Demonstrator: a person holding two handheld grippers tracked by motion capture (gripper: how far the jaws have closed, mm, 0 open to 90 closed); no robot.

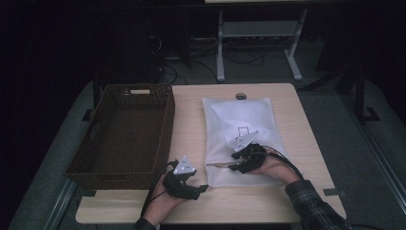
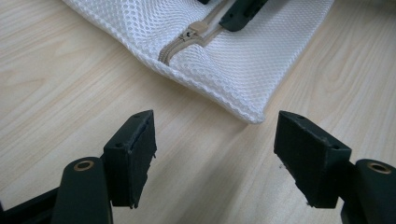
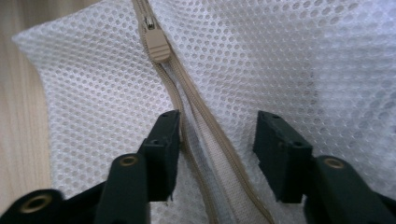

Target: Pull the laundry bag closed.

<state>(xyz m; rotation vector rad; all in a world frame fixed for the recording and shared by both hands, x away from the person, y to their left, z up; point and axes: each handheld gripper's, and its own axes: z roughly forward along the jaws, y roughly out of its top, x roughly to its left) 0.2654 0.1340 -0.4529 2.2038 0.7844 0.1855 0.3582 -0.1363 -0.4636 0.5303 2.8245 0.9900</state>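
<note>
From the high view, the white mesh bag point(image 1: 239, 129) lies flat on the table point(image 1: 191, 124), under the right gripper point(image 1: 233, 165); the left gripper point(image 1: 203, 188) rests just off the bag's near corner, beside the brown basket point(image 1: 124, 134).

In the left gripper view, the jaws stand spread over bare wood, the bag corner just ahead.

In the right gripper view, the jaws are parted astride the half-open tan zipper point(image 3: 187, 107), its slider point(image 3: 156, 44) farther ahead; nothing is pinched.

I see a white mesh cloth bag point(image 3: 289, 60), its weave full of fine holes, with a tan zip point(image 3: 158, 44) of matt plastic. The pale wood-grain bench point(image 2: 70, 88) looks smooth. My matt black plastic tool point(image 2: 215, 158) has rough-edged pads. The dark brown woven basket point(image 1: 125, 132) looks coarse.
</note>
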